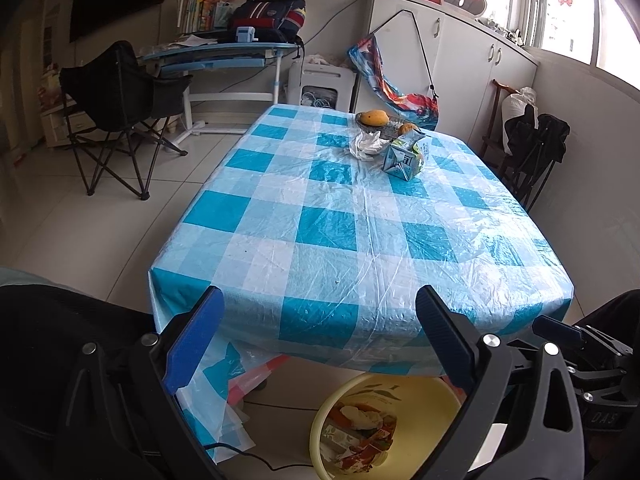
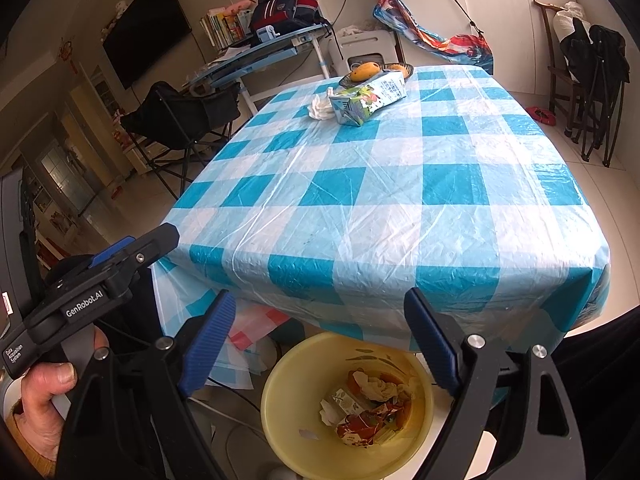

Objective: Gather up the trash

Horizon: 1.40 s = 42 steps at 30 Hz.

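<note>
A flattened drink carton (image 1: 405,158) (image 2: 366,100) lies at the far end of the checked table (image 1: 320,216) (image 2: 400,184), beside a crumpled white tissue (image 1: 366,145) (image 2: 320,107). On the floor under the near table edge stands a yellow bin (image 1: 344,396) (image 2: 288,376) holding crumpled wrappers and tissue. My left gripper (image 1: 320,312) is open and empty, hovering before the near edge. Above the bin my right gripper (image 2: 320,316) stands open with nothing between its fingers. The left gripper (image 2: 132,252) also shows at the left of the right wrist view, held by a hand (image 2: 44,388).
A plate with a mango (image 1: 373,117) (image 2: 364,71) sits behind the carton. A folding chair (image 1: 116,112) (image 2: 180,120) stands left of the table, another dark chair (image 1: 532,148) (image 2: 592,80) to its right. A desk (image 1: 224,56) and white cabinets (image 1: 460,64) line the back.
</note>
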Each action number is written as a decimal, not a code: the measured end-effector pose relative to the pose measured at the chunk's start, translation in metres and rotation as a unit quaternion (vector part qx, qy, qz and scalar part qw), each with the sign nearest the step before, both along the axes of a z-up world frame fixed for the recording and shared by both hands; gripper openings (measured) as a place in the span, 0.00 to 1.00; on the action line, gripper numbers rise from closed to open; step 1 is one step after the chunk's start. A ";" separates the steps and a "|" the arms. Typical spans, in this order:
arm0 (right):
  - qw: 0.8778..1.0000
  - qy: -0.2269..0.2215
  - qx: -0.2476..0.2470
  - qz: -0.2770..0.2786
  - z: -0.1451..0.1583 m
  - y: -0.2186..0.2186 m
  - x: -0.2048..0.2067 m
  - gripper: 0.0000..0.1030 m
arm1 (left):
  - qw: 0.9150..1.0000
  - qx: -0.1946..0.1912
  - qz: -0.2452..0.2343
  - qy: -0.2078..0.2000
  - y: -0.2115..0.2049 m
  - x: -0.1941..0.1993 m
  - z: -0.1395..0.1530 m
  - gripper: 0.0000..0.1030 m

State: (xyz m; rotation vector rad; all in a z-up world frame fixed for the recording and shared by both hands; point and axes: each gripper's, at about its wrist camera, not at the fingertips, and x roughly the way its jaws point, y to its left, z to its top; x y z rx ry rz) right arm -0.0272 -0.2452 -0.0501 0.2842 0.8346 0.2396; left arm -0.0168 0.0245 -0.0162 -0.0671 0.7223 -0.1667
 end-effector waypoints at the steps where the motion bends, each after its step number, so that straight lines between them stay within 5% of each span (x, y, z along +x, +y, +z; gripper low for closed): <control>1: 1.000 0.000 0.000 0.000 0.000 0.000 0.000 0.80 | 1.000 0.001 0.000 0.000 0.001 0.000 0.000 0.90; 42: 1.000 -0.012 0.014 0.002 0.012 -0.004 0.018 0.80 | 0.999 -0.029 0.024 -0.010 0.012 0.014 0.012 0.90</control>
